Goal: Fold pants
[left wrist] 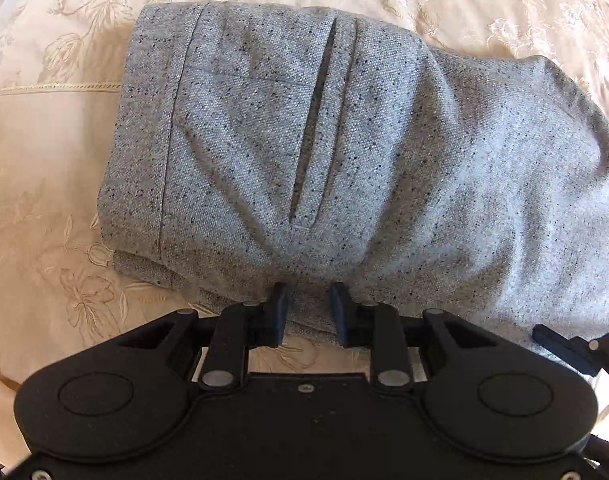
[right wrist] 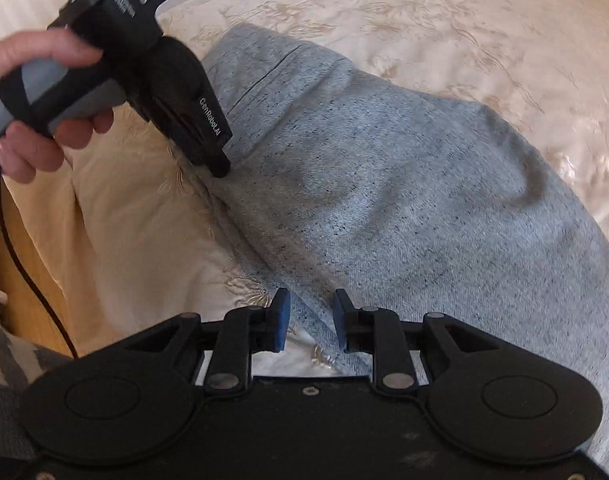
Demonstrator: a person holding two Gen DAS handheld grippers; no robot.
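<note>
Pants lie folded on the bed. Both tools, left tool and right tool, are partly open, holding nothing. A careless grab could bunch the fold.

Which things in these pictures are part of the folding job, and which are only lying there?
Part of the job:
- pants, grey, folded
- left gripper
- right gripper

Only there:
- bedspread, cream with a flower pattern, under the pants
- black cable
</note>
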